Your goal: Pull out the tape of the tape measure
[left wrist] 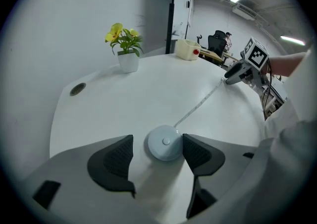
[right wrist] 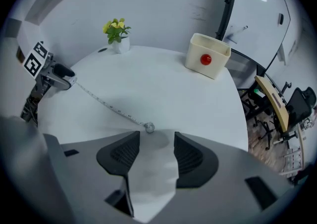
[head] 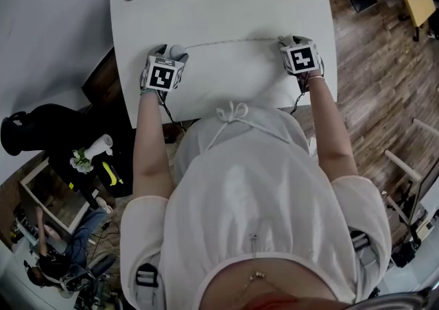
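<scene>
Office: desks [right wrist: 274, 100], swivel chairs [right wrist: 300, 100]

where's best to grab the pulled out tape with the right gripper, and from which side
Take the small round metal end piece of the tape, lying on the white table just ahead of the open right gripper. Come down from above, jaws straddling it across the tape's line: the tape is thin and flat, so probably only that knob gives purchase.

Pale-blue tape measure [left wrist: 165, 142], white table [head: 226, 0]
</scene>
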Demonstrator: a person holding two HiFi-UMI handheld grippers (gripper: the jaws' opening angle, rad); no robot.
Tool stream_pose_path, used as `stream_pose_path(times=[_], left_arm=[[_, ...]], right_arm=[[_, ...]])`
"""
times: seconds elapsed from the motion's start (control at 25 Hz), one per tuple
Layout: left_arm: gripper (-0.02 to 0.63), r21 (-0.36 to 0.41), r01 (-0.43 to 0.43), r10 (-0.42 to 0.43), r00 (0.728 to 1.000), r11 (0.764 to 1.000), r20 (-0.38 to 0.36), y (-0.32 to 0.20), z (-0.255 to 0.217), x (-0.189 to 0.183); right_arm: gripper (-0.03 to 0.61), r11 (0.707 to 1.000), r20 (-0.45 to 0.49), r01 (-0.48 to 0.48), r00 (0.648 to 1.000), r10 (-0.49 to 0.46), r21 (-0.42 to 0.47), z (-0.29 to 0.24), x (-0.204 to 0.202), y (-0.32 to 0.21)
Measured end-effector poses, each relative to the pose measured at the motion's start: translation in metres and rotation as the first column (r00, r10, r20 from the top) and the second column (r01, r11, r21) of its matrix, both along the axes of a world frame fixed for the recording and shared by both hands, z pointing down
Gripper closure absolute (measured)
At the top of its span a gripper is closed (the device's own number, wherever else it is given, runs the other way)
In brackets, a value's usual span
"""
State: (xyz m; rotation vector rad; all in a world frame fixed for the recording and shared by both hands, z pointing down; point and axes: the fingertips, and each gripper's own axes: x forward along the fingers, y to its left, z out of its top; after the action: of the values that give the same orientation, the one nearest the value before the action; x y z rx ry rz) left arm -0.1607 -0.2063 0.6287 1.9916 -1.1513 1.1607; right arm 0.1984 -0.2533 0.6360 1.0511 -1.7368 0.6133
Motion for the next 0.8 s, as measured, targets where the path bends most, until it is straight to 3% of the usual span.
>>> stream_pose_path(times=[0.24,0.44,0.56,0.8], left_arm=[[0.282,0.038,0.024,-0.023,1.0,0.999,-0.015,0.006,-0.011,-0.003],[0.284,0.134,0.079,-0.074,0.996,0.988,-0.038,-0.004,-0.046,-0.003],[0.292,0.232,0.135,-0.122,0.99,0.963,-0.069,-0.014,-0.079,-0.004],[0.423,0.414,0.185,-0.15,0.982,0.891,-0.117,-0.029,-0.152,0.001]], right_arm=[[0.334,0.999,0.049,-0.024,0.999,0.022,0.03,-0.013,-0.001,0.003],[0.336,0.995,0.113,-0.038,0.993,0.028,0.092,-0.041,-0.01,-0.003],[0.341,0.987,0.181,-0.048,0.983,0.02,0.153,-0.065,-0.019,-0.01],[0.395,0.938,0.311,-0.058,0.949,-0.054,0.341,-0.131,-0.038,-0.023]])
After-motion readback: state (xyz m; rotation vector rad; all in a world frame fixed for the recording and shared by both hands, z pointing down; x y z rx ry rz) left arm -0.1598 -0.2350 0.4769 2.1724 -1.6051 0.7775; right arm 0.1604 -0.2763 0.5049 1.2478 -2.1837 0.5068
